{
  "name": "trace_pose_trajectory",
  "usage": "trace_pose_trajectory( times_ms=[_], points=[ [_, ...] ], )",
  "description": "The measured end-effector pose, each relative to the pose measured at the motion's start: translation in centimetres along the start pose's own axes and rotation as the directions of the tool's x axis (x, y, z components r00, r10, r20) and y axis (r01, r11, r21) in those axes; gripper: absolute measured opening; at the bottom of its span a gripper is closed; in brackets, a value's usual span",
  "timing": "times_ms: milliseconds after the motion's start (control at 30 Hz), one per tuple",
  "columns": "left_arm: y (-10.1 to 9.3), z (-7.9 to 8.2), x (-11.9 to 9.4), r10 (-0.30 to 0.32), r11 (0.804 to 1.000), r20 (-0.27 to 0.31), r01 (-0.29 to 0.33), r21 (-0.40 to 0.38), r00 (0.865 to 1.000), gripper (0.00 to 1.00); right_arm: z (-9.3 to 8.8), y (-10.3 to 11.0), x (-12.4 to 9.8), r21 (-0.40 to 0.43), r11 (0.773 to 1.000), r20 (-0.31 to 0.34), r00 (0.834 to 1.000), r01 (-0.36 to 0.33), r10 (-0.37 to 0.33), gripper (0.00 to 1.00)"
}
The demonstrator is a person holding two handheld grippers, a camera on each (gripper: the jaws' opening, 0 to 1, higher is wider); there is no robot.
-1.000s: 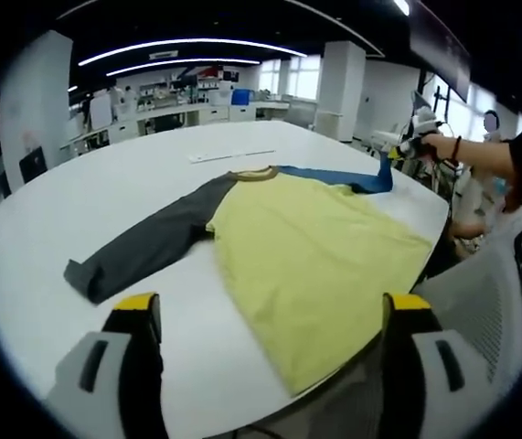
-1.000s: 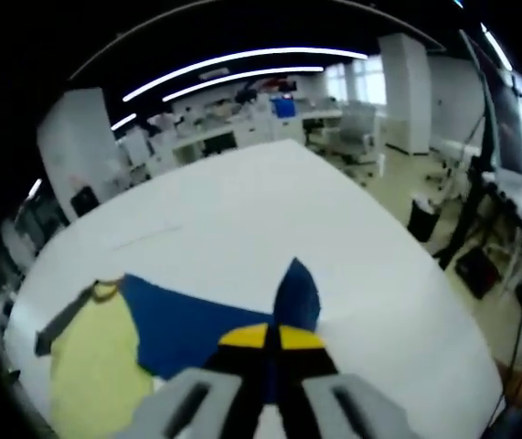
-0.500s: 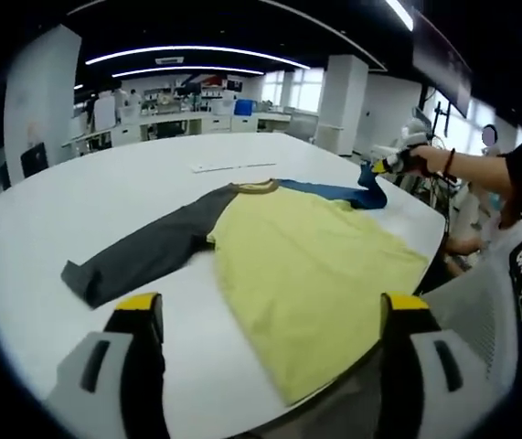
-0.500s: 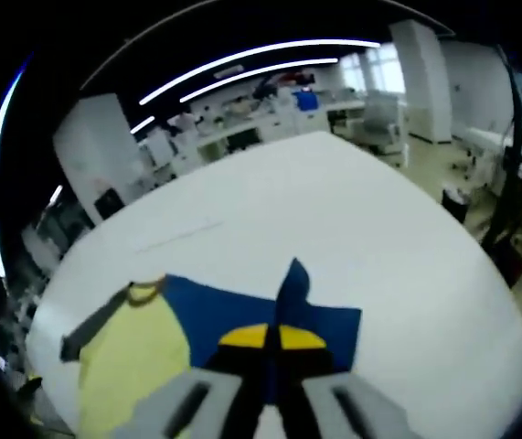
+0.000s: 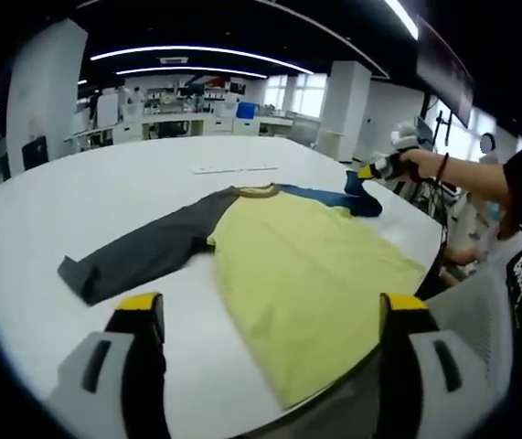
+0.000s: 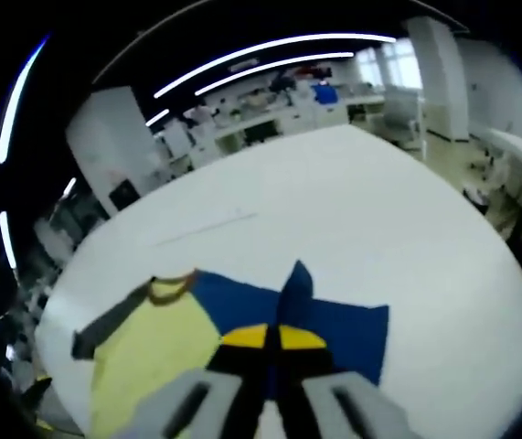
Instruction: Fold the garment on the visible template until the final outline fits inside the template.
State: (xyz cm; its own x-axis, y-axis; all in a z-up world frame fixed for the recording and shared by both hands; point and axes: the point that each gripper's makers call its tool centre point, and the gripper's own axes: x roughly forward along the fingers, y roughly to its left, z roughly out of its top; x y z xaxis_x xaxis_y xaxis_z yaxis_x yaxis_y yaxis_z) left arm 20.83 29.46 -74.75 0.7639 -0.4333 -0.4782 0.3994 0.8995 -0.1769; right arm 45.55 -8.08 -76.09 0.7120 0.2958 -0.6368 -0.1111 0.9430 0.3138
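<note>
In the left gripper view, a raglan T-shirt (image 5: 306, 251) lies spread on a white round table (image 5: 105, 183), its yellow body at centre running toward five o'clock, where the hem reaches the table edge. Its grey sleeve (image 5: 142, 256) stretches flat toward nine o'clock, and its brown collar (image 5: 259, 190) sits at about twelve o'clock. The left gripper (image 5: 270, 315) hovers short of the cloth with jaws wide apart and nothing between them. At about two o'clock the right gripper (image 5: 370, 171), in a person's hand (image 5: 418, 163), has the blue sleeve (image 5: 356, 194) lifted by its end. In the right gripper view, the right gripper's (image 6: 268, 337) yellow-tipped jaws stand pressed together on the blue sleeve's (image 6: 334, 325) cuff, which pokes up between them at six o'clock, while the rest of the sleeve lies doubled on the table and the yellow body trails off toward eight o'clock. A thin pale strip (image 6: 206, 229) lies at eleven o'clock (I cannot tell whether it belongs to the template). The step in hand looks like the first fold, the blue sleeve going in over the chest. Next, the cuff wants laying flat on the yellow panel and releasing; the idle gripper can then take the grey sleeve.
</note>
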Motion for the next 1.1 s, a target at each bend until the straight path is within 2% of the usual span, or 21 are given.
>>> trace_pose_trajectory(
  times_ms=[267,433,767,1100],
  points=[
    [0.4,0.1,0.0,0.003,1.000,0.005,-0.003,-0.014,1.000,0.95,-0.2,3.1,1.0,-0.035,0.998,-0.033,0.998,-0.056,0.055,0.00],
    [0.4,0.0,0.0,0.003,1.000,-0.001,-0.003,-0.011,1.000,0.94,-0.2,4.4,1.3,-0.036,0.996,-0.043,0.996,-0.080,0.078,0.00],
    [0.1,-0.7,0.2,0.009,1.000,-0.024,-0.009,0.008,1.000,0.95,-0.7,7.2,1.8,-0.035,0.993,-0.069,0.992,-0.110,0.108,0.00],
    [0.3,-0.6,0.3,0.015,1.000,-0.015,-0.015,-0.014,1.000,0.93,-1.2,10.2,2.6,-0.057,0.989,-0.090,0.987,-0.137,0.131,0.00]
  ],
)
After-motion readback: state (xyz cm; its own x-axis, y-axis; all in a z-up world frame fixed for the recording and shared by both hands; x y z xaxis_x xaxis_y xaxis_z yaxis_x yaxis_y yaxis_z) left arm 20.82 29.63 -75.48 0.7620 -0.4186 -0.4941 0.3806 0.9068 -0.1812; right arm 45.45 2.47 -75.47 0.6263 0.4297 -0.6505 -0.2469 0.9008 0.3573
